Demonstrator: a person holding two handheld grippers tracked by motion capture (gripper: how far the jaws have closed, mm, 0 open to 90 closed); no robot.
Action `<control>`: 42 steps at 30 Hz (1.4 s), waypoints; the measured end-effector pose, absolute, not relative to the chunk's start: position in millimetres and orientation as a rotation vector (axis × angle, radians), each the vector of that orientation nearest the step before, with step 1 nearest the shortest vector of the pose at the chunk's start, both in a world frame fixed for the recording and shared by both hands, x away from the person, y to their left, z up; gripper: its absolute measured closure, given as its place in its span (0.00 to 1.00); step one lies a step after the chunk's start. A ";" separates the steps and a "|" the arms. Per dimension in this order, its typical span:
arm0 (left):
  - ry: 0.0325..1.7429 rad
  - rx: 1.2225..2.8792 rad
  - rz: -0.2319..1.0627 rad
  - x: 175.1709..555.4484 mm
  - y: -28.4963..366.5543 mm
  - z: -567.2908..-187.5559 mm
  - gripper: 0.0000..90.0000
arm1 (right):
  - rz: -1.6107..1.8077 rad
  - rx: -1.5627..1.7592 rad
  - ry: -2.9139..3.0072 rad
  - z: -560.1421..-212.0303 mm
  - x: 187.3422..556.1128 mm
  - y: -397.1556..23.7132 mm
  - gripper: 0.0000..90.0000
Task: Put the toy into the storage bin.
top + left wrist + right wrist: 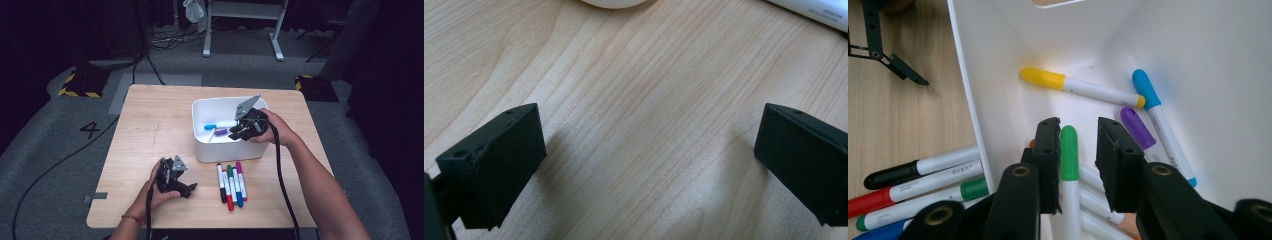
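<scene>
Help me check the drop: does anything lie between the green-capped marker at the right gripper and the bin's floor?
Nothing visible bars it. The green-capped marker is already inside the white bin, with other markers lying close beside it.

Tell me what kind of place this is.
Probably a lab or studio set up for recording: a small wooden table stands alone on grey carpet, with cables across the floor, a number 4 marked on it, and dark curtains around.
</scene>
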State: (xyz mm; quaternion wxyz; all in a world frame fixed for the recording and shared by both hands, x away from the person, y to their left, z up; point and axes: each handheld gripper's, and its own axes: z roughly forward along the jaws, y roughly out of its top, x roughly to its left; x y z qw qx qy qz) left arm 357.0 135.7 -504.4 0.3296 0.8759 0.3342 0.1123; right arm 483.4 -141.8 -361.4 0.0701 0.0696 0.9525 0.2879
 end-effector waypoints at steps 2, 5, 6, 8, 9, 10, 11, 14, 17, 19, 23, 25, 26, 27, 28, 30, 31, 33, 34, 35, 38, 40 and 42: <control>0.874 2.291 0.294 357.0 135.7 -504.5 0.00 | 0.843 0.212 2.871 -363.3 483.5 -141.1 0.74; 0.874 2.291 0.294 357.0 135.7 -504.4 0.00 | 0.851 0.220 2.866 -362.2 482.3 -141.8 0.72; 0.875 2.291 0.294 357.0 135.7 -504.4 0.00 | 0.865 0.220 2.859 -361.3 481.7 -142.4 0.71; 0.874 2.291 0.294 357.0 135.7 -504.4 0.00 | 0.889 0.242 2.833 -359.3 480.4 -144.2 0.66; 0.874 2.291 0.294 357.0 135.7 -504.4 0.00 | 0.906 0.255 2.823 -358.0 479.5 -145.8 0.66; 0.874 2.291 0.294 356.9 135.7 -504.4 0.00 | 0.926 0.255 2.813 -356.5 478.5 -147.9 0.65; 0.875 2.290 0.295 356.9 135.6 -504.5 0.00 | 0.949 0.265 2.793 -354.5 477.1 -150.2 0.64; 0.874 2.292 0.294 357.0 135.8 -504.4 0.00 | 1.041 0.314 2.720 -345.0 470.4 -160.6 0.59; 0.870 2.292 0.290 357.1 135.7 -504.4 0.00 | 1.117 0.353 2.631 -332.6 456.6 -174.4 0.57; 0.870 2.294 0.293 357.2 135.8 -504.3 0.00 | 1.141 0.367 2.574 -325.4 445.3 -184.3 0.54; 0.869 2.295 0.291 357.2 135.7 -504.3 0.00 | 1.219 0.417 2.501 -317.7 422.6 -206.4 0.50; 0.865 2.297 0.291 357.4 135.8 -504.2 0.00 | 1.231 0.432 2.483 -318.5 412.8 -215.9 0.48; 0.865 2.297 0.292 357.4 135.8 -504.2 0.00 | 1.221 0.440 2.467 -319.7 408.0 -220.0 0.47; 0.866 2.297 0.292 357.4 135.8 -504.2 0.00 | 1.220 0.447 2.450 -321.1 403.4 -224.1 0.47; 0.865 2.297 0.293 357.4 135.8 -504.2 0.00 | 1.223 0.455 2.437 -322.7 399.2 -228.0 0.47; 0.865 2.298 0.293 357.4 135.8 -504.2 0.00 | 1.228 0.481 2.419 -327.1 390.6 -234.5 0.45; 0.866 2.297 0.292 357.4 135.8 -504.2 0.00 | 1.243 0.495 2.409 -330.3 386.1 -237.2 0.45; 0.865 2.297 0.292 357.4 135.8 -504.2 0.00 | 1.252 0.514 2.404 -338.8 378.7 -240.6 0.44; 0.865 2.297 0.292 357.4 135.8 -504.2 0.00 | 1.249 0.525 2.399 -344.0 374.8 -241.1 0.44; 0.865 2.297 0.292 357.4 135.8 -504.2 0.00 | 1.247 0.528 2.399 -349.8 371.2 -241.3 0.44; 0.866 2.297 0.292 357.4 135.8 -504.2 0.00 | 1.270 0.555 2.421 -371.2 363.8 -239.0 0.44; 0.869 2.296 0.293 357.2 135.7 -504.2 0.00 | 1.270 0.579 2.450 -387.0 361.7 -235.1 0.45; 0.869 2.295 0.293 357.1 135.7 -504.3 0.00 | 1.242 0.588 2.474 -402.2 361.9 -229.7 0.45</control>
